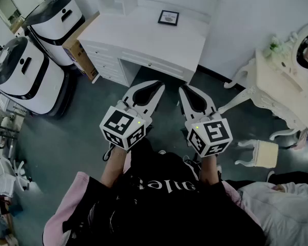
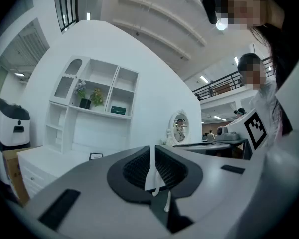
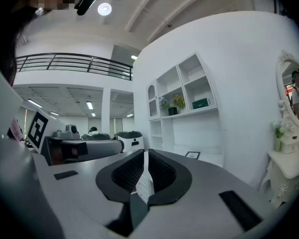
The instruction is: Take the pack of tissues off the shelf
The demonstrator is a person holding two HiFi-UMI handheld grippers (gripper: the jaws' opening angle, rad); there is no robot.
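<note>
Not started: no contact with tissues (image 2: 118,110) on shelf (image 2: 65,106) at 12 o'clock. Jaws of left gripper (image 1: 155,86) and right gripper (image 1: 186,91) pressed together, empty. Left to do: reach, grip, lift off.

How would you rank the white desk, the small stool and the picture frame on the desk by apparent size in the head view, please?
1. white desk, clearly the largest
2. small stool; it may stand nearer the camera, which could flatter it
3. picture frame, the smallest
</note>
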